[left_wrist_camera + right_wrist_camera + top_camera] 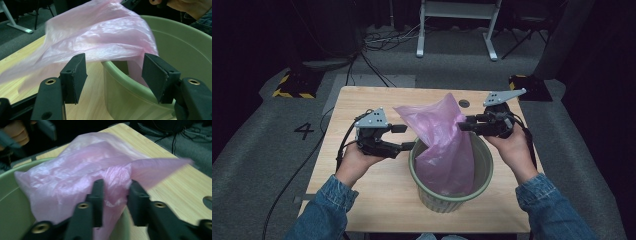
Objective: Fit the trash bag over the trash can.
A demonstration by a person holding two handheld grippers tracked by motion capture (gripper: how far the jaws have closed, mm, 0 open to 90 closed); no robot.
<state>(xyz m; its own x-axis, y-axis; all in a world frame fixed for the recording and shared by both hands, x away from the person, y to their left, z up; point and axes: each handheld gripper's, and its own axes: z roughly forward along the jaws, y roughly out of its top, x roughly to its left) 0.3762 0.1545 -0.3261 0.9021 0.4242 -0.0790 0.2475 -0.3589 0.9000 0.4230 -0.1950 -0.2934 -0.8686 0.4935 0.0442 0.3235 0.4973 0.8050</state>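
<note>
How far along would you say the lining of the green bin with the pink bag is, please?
Partly done. The pink bag already hangs down inside the green bin. In hand: the right tool appears to pinch the bag's top edge above the rim, while the left tool is open beside the rim, holding nothing. Left: spreading the bag's mouth and folding it over the rim all round.

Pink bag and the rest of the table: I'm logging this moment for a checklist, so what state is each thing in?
Pink bag: partly inside the bin, upper part lifted and bunched, not spread over the rim.
Green bin: upright on the table, rim unlined.
Left gripper: open, jaws wide apart at the bin's rim, gripping nothing.
Right gripper: jaws closing around a fold of the bag; a gap remains.
</note>
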